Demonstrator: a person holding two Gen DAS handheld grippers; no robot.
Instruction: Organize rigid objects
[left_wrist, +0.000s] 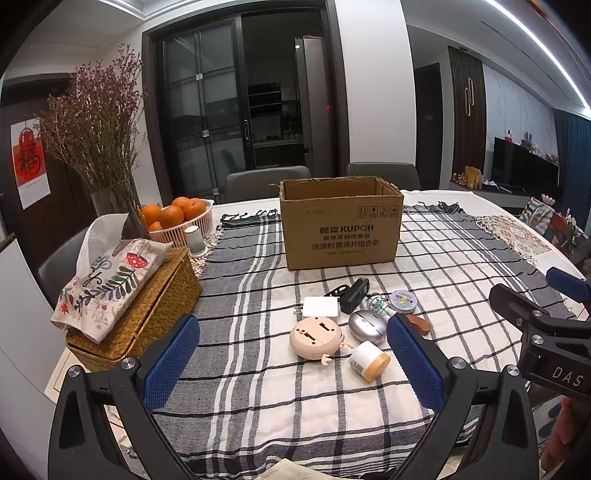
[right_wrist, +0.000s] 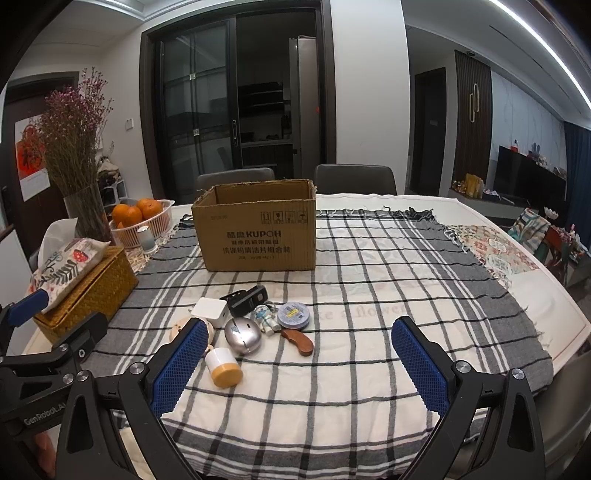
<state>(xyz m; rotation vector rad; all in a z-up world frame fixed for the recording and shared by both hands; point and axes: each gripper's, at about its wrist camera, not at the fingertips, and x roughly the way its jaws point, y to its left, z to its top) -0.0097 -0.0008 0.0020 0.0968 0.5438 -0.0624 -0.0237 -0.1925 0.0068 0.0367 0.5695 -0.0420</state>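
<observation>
An open cardboard box (left_wrist: 341, 223) (right_wrist: 258, 230) stands on the checked tablecloth. In front of it lie several small objects: a pink round gadget (left_wrist: 316, 336), a white charger (left_wrist: 320, 306) (right_wrist: 209, 312), a black adapter (left_wrist: 354, 295) (right_wrist: 248, 297), a silver mouse (left_wrist: 365, 326) (right_wrist: 242, 336), a small figurine (left_wrist: 379, 307) (right_wrist: 265, 319), a round tin (left_wrist: 403, 301) (right_wrist: 293, 315), a wooden-handled piece (right_wrist: 297, 341) and a white jar with a yellow lid (left_wrist: 369, 360) (right_wrist: 222, 367). My left gripper (left_wrist: 293, 354) is open above the cloth, short of the objects. My right gripper (right_wrist: 301, 360) is open and empty, to their right.
A wicker tissue box (left_wrist: 147, 306) (right_wrist: 88, 284) with a floral cover sits at the left. Behind it are a basket of oranges (left_wrist: 184, 221) (right_wrist: 142, 218), a vase of dried flowers (left_wrist: 110, 199) and a small white cup (left_wrist: 195, 240). Two chairs stand behind the table.
</observation>
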